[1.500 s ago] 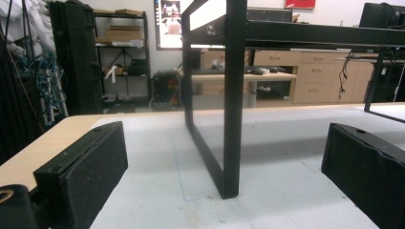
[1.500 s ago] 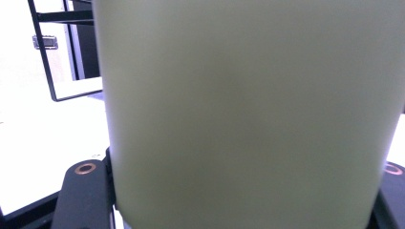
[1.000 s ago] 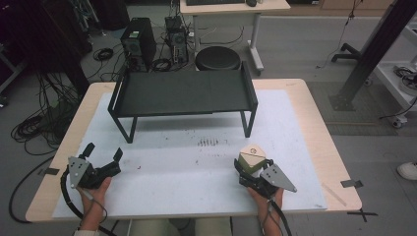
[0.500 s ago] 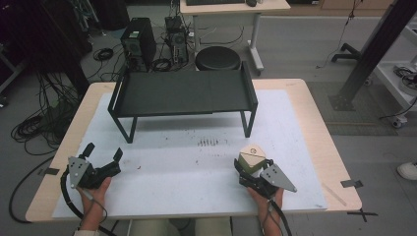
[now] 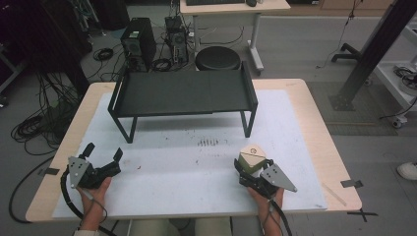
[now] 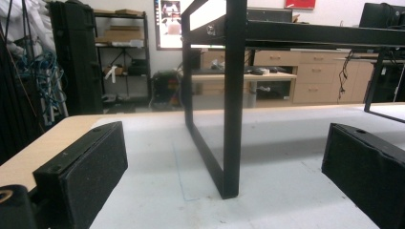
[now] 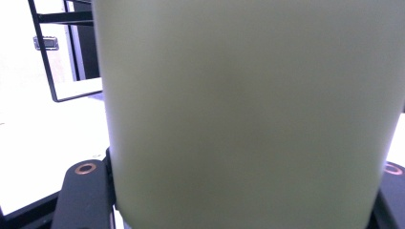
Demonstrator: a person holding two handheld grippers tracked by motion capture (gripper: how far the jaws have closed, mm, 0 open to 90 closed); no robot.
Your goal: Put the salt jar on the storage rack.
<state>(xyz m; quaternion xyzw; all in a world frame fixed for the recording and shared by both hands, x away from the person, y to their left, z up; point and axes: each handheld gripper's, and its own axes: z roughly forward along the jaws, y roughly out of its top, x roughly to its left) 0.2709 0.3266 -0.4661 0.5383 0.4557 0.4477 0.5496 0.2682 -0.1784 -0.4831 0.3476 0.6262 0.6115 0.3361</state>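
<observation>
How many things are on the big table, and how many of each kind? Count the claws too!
Black shelf stand: 1
Pale green-tan block, held in the right claw: 1
Claws, the left claw and the right one: 2
Total: 4

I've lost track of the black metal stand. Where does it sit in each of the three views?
High view: black stand, upper centre of the table.
Left gripper view: its near leg frame rises mid-picture between the open tool pads.
Right gripper view: one leg frame at top left, beside the pale green container.
Shared landmark: the white mat.
</observation>
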